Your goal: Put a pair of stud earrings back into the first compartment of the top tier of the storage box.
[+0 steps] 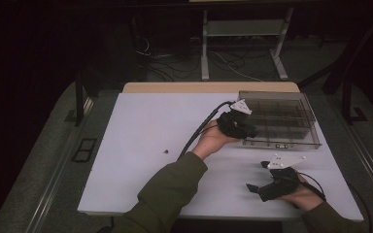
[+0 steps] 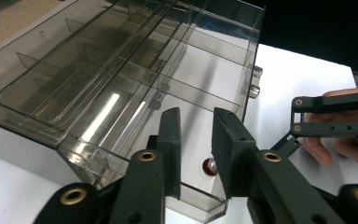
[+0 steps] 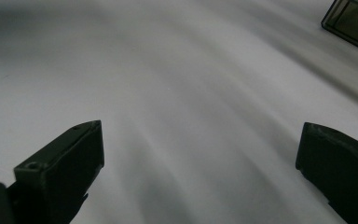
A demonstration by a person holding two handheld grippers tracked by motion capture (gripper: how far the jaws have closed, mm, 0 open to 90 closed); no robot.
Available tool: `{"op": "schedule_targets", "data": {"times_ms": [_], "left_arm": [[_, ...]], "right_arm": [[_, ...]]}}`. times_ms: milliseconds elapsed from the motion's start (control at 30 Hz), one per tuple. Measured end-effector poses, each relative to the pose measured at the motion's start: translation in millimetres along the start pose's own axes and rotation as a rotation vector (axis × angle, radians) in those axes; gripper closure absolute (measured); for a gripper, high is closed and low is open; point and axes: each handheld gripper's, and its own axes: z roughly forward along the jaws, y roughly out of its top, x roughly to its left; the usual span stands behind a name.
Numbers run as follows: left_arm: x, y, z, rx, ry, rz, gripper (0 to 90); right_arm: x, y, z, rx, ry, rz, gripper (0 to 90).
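Looking down from the high view, the left gripper (image 1: 246, 130) sits at the near left corner of a clear compartment box (image 1: 291, 108) on the white table (image 1: 141, 126), while the right gripper (image 1: 258, 175) rests well apart near the front edge; 1 small dark bit (image 1: 166, 151) lies alone on the table to the left. From the left gripper view, 2 jaws stand slightly parted over the box's nearest compartment, pads clear of a small red bead (image 2: 209, 166) lying on its floor between them; box wall and dividers crowd close. From the right gripper view, jaws gape wide over bare table, gripping nothing, box corner (image 3: 354, 23) far off.
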Motion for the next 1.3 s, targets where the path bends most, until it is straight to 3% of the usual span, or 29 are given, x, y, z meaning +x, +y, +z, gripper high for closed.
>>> {"op": "schedule_targets", "data": {"times_ms": [267,667,1300], "left_arm": [[0.4,-2.7,-15.4,0.003,0.008,-0.002,59.2],[3.2,-23.1,-52.7,-0.011,0.063,-0.026,43.5],[8.8,-66.9,-99.7,-0.033,0.146,-0.069,36.0]], "right_arm": [[0.5,0.0,0.2,0.0,-0.002,0.004,0.4],[0.6,-0.1,0.2,0.002,-0.005,0.005,0.4],[0.3,-0.2,0.6,0.006,-0.008,0.001,0.4]]}}
